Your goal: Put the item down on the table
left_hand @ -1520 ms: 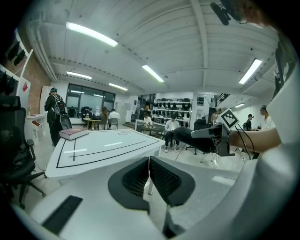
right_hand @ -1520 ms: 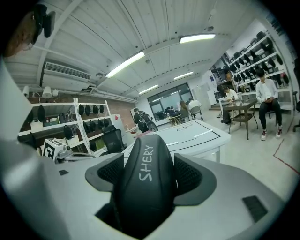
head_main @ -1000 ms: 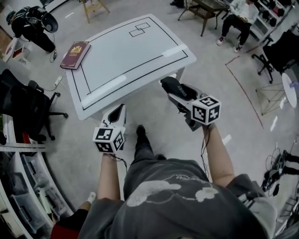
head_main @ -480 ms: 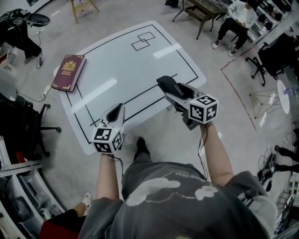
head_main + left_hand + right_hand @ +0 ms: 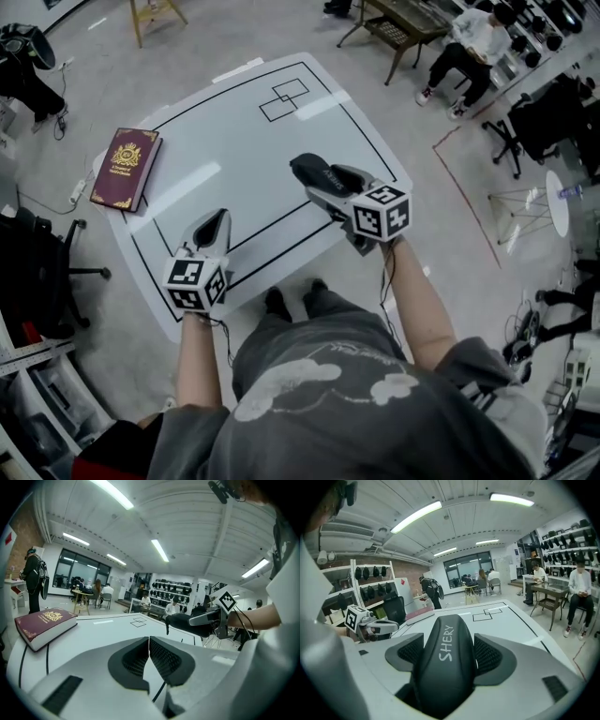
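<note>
Black oblong hard case w/ white "SHERY" lettering (image 5: pixel 443 660) — clamped btwn jaws of right gripper (image 5: pixel 450 654), held over near-right part of white black-lined table (image 5: pixel 234 155). Left gripper (image 5: pixel 149 656) — jaws together, nothing btwn them, over table's near-left part. Maroon gold-crested book (image 5: pixel 125 169) lies at table's left edge.

The book (image 5: pixel 126 169) lies at the counter's (image 5: pixel 244 131) left edge. The left tool (image 5: pixel 214 221) hangs above its near-left part. To the right, the right tool (image 5: pixel 330 184) holds the case (image 5: pixel 312 171) above the near-right part.
</note>
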